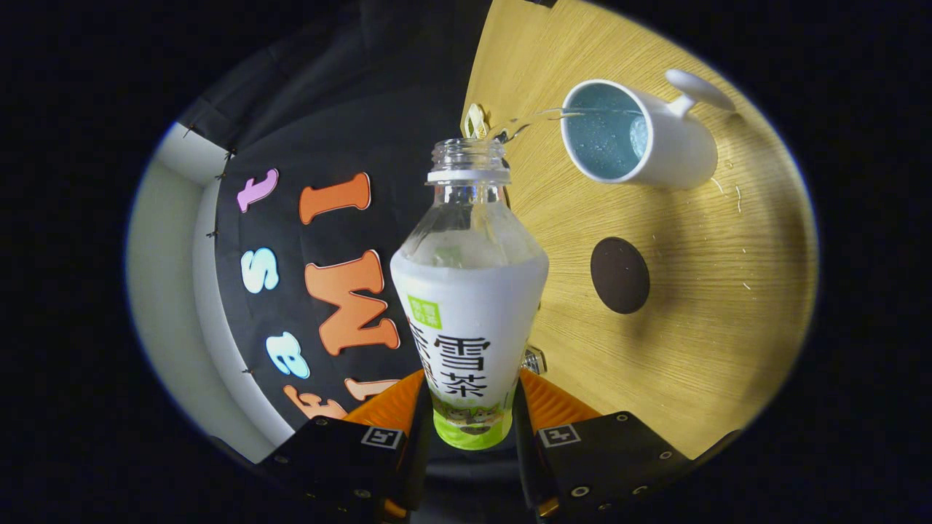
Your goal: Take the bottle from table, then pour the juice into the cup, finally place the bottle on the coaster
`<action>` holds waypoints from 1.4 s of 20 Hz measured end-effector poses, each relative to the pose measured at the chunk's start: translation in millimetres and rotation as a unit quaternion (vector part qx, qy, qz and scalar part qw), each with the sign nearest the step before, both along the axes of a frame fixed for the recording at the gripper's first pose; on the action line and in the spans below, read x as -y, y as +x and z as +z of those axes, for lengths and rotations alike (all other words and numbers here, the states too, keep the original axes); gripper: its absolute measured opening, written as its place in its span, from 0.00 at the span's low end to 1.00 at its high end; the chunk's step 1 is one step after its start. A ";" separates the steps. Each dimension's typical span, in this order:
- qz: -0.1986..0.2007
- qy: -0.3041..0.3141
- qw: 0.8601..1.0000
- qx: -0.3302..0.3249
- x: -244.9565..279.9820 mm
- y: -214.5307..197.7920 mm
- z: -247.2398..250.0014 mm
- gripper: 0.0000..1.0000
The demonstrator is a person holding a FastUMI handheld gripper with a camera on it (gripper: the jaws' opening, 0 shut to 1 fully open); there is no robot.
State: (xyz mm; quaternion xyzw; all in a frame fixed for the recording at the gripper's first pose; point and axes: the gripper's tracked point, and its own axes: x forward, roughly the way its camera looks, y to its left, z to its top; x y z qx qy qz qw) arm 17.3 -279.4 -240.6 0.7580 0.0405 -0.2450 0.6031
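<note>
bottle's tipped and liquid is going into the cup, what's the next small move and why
Probably hold the tilt a little longer, then roll the bottle upright. A thin stream leaves its open mouth into the white cup, and the clear upper part looks nearly drained. The gripper has both fingers pressed on the bottle's base, and the dark coaster sits bare on the table.

The bottle stands in the middle of the frame, clamped low on its body between both fingers of the gripper. It is clear plastic with a white label wrap, uncapped, and tipped toward the cup. A thin clear stream runs from its mouth to the upper right, into the white handled cup on the wooden table. The dark round coaster lies bare, right of centre, below the cup.
</note>
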 end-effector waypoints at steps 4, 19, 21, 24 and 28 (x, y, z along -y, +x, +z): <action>-0.001 0.005 1.000 0.003 0.8 0.3 2.6 0.53; -0.017 0.030 0.999 0.009 6.3 0.0 10.0 0.53; -0.017 0.028 0.999 0.010 7.2 1.7 11.6 0.53; -0.020 0.029 0.999 0.010 9.7 -0.4 13.3 0.53; -0.021 0.040 0.999 0.006 7.7 0.4 10.7 0.53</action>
